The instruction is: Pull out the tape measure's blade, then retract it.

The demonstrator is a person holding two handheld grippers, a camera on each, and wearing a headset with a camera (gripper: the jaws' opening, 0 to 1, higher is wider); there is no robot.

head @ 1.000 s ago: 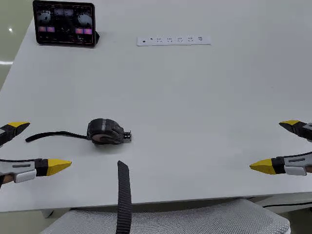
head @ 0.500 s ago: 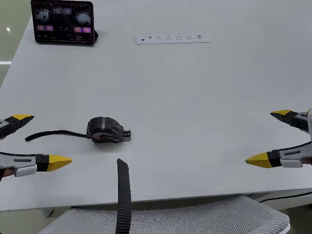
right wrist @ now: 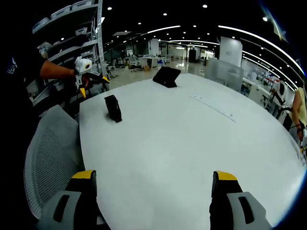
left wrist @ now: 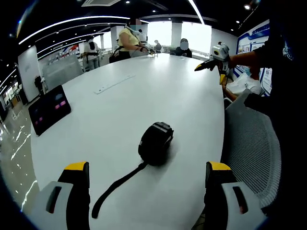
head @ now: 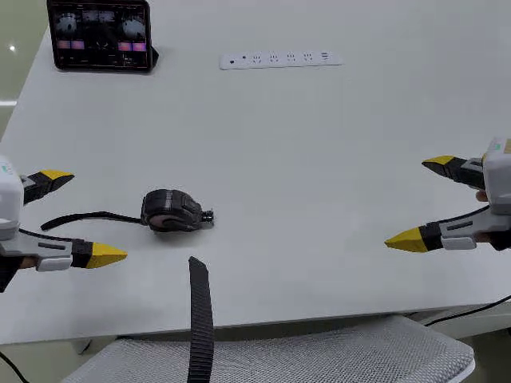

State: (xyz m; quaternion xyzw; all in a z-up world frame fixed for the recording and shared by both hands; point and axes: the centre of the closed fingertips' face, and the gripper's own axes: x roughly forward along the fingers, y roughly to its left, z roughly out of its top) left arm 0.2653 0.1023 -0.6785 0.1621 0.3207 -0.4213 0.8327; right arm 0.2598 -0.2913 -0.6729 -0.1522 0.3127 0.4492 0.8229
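Black tape measure (head: 172, 212), plain white table (head: 319, 159)

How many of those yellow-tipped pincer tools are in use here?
2. The left yellow-tipped gripper is held at the white table's near left, jaws open towards the black tape measure. The right yellow-tipped gripper is held at the near right, also open. Nothing suggests a hidden third.
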